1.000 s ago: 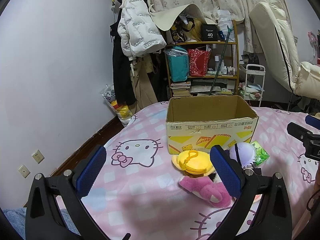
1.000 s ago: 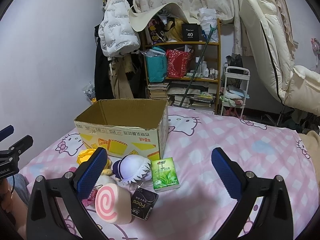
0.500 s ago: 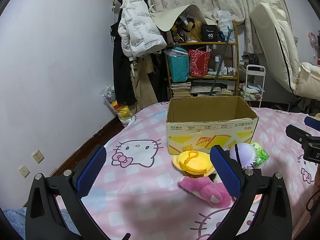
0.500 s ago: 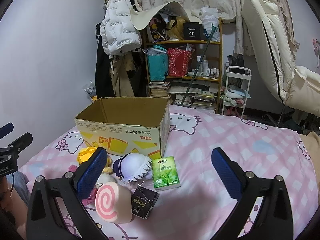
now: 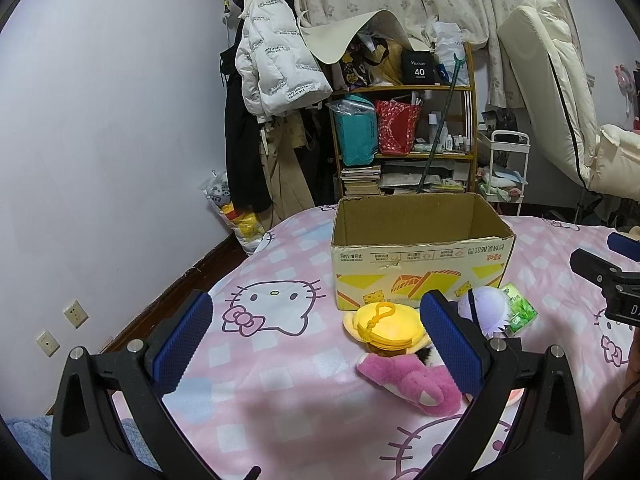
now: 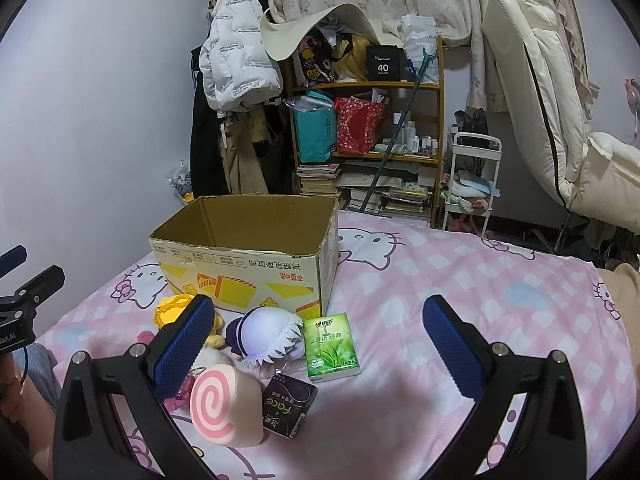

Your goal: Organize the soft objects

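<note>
An open cardboard box (image 5: 420, 256) stands on the pink bed; it also shows in the right wrist view (image 6: 248, 256). In front of it lie a yellow plush (image 5: 386, 326), a pink plush (image 5: 408, 382), a purple-white plush (image 6: 264, 334), a pink swirl cushion (image 6: 224, 406), a green tissue pack (image 6: 330, 346) and a black pack (image 6: 288, 406). My left gripper (image 5: 316, 344) is open and empty, above the bed left of the toys. My right gripper (image 6: 320, 344) is open and empty, just above the tissue pack.
The bed has a pink Hello Kitty sheet (image 5: 276, 308). Behind it stand a cluttered shelf (image 5: 404, 128), hanging coats (image 5: 272, 64), a white trolley (image 6: 472, 176) and a cream mattress (image 6: 536, 80) leaning on the wall. The other gripper shows at the right edge (image 5: 612, 280).
The right gripper has moved slightly, so the box and toys look a little closer. The left gripper has hardly moved. Both stay open.
</note>
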A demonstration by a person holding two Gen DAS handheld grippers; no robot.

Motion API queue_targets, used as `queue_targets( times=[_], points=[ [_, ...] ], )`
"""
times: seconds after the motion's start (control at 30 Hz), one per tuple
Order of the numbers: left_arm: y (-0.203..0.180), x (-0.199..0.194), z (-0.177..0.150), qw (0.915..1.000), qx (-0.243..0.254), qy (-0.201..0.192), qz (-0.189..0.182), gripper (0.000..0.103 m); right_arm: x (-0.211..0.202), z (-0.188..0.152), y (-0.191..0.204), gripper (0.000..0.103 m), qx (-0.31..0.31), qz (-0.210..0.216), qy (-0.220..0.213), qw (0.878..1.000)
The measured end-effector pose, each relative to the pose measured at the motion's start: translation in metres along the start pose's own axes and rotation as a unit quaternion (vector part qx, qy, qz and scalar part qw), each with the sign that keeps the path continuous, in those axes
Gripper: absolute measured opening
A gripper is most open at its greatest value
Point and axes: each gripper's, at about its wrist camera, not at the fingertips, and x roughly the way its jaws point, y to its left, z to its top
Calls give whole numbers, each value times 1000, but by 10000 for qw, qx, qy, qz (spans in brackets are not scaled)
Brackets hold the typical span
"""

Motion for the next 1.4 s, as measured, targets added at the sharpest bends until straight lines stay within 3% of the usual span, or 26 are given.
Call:
queue_targets(
  times=[0.83,1.4],
  points=[
    [-3,3,-3,10000,4,36,-16,102,0,0,0,103,9,46,24,10000],
    [-24,21,-12,9969,451,574,-302,102,14,-1,7,103,-55,279,513,9983]
  ],
)
